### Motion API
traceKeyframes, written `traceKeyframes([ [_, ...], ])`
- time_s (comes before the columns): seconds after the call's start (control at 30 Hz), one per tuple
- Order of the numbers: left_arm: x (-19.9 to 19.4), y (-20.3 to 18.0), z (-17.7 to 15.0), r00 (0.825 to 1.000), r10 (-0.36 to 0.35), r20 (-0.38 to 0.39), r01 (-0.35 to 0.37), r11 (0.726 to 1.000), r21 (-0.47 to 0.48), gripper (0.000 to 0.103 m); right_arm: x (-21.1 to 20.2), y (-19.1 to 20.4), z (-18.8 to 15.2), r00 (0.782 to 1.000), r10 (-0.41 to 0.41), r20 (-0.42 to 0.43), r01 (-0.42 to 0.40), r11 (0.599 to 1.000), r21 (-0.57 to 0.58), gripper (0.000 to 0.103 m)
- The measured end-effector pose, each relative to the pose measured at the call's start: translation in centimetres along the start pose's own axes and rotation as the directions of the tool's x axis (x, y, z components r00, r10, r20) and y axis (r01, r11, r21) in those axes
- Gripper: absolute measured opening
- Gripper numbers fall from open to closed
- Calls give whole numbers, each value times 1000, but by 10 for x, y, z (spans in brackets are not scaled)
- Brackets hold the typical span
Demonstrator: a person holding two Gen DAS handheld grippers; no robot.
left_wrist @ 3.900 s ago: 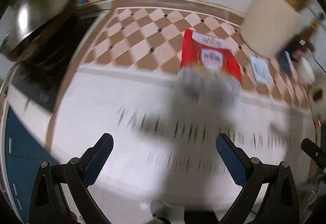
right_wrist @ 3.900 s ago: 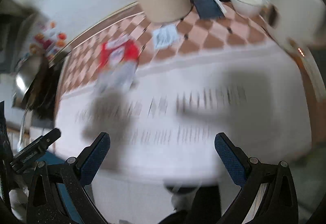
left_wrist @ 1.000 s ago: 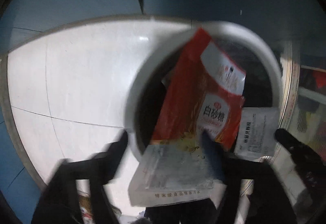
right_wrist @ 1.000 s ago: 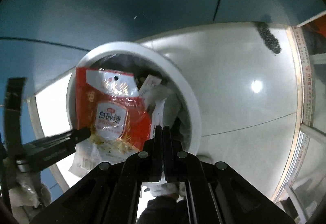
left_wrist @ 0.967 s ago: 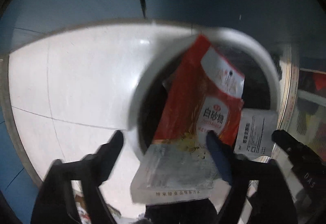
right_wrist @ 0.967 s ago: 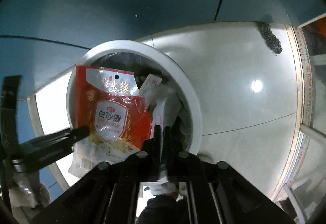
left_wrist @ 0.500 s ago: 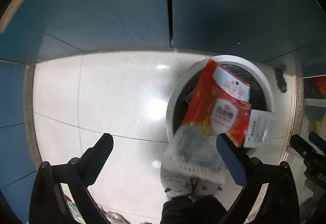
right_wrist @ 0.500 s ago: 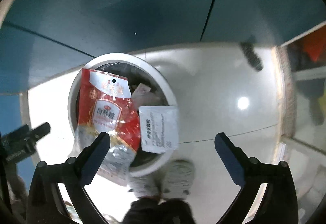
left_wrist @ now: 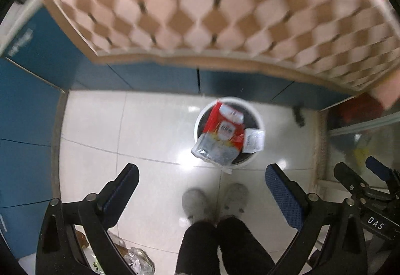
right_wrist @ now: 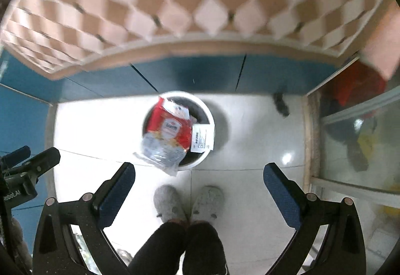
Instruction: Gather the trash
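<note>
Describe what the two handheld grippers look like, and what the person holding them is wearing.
Both the left gripper and the right gripper have black angular frames with silver rivets and dark blue textured finger pads. In the left view the right gripper's body carries white "DAS" lettering. The person wears dark trousers and grey slippers.

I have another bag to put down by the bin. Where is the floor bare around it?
Bare white floor lies left of the white bin, out to the blue cabinets. Also free: the tiles right of the bin. Crowded: the bin mouth, where the red bag and a white packet overhang the rim, and the slippers just before it.
</note>
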State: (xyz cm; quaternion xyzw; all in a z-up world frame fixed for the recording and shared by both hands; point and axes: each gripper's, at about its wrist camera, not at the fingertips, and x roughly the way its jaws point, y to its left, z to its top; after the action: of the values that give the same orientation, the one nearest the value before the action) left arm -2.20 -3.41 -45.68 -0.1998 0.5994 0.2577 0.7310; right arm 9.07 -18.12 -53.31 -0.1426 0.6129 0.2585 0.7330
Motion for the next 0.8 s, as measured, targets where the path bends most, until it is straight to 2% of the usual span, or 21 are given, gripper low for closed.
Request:
traceKeyframes([
  [0.03,-27,-2,-2,1000,-10,28,10,1000,1,103,-36,1,-3,1000,-7,30,7,1000,-2,103],
  [0.2,-132,2,-14,990,-52,129,52,999,-2,103,-160,9,-20,989,-26,147,27,1000,-6,103],
  [0.4,-229,8,-39,966,-116,232,100,992,81,103,-278,20,-50,968,-27,250,23,1000,20,103],
  [0.5,-269,15,-51,952,-152,265,130,986,100,103,-331,27,-69,952,-29,306,18,999,39,103],
  [0.63,-304,22,-64,933,-198,301,166,978,129,103,-387,32,-93,933,-15,358,-10,998,68,103],
  [0.8,-338,27,-70,920,-265,289,236,963,133,103,-435,39,-109,929,46,368,-72,996,56,103],
])
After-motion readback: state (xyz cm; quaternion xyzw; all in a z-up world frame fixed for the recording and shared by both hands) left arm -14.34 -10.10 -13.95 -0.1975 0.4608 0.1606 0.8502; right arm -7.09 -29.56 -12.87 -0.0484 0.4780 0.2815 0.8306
